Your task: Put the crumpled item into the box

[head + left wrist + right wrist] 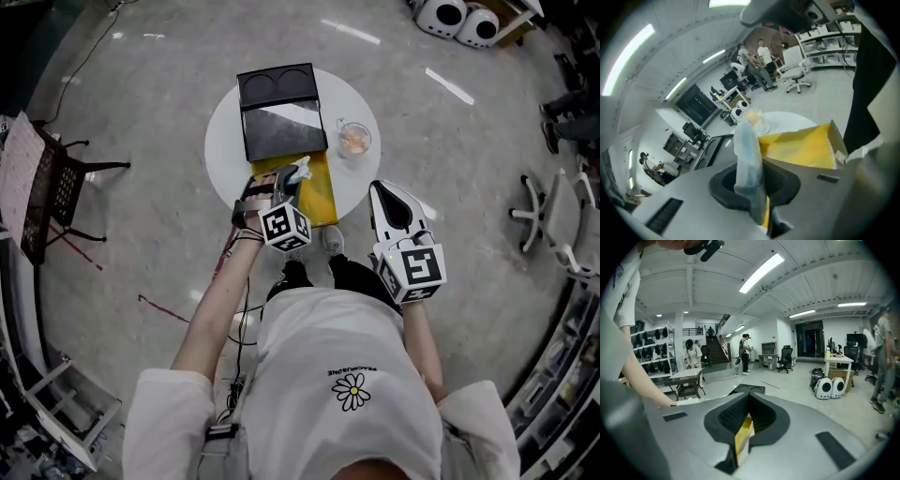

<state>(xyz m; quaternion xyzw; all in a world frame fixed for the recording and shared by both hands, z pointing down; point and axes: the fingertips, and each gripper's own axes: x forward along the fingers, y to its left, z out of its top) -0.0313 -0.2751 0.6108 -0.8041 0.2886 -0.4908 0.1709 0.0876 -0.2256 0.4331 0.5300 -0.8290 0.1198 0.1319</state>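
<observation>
1. Your left gripper point(289, 183) is pressed shut on the crumpled item point(747, 154), a pale bluish see-through wad that sticks up out of the jaws.
2. In the head view the crumpled item sits at the left near edge of the yellow box point(321, 187). It is held in the gripper and is not lying inside the box.
3. In the left gripper view the yellow box is open just beyond the item, showing a bare yellow inside.
4. The yellow box lies on the near part of the round white counter point(223, 141) and overhangs its near edge.
5. A black case point(281, 108) is on the counter behind the yellow box and touches its far end. Its lid is open and has two round recesses.
6. A glass cup point(354, 139) with something orange inside stands on the counter, right of the black case.
7. Your right gripper point(384, 194) is off the counter's right near side, over the floor, well apart from the box.
8. Its jaws are pressed together, and a yellow strip shows in the seam. Can't tell whether that is a separate thing or part of the gripper.
</observation>
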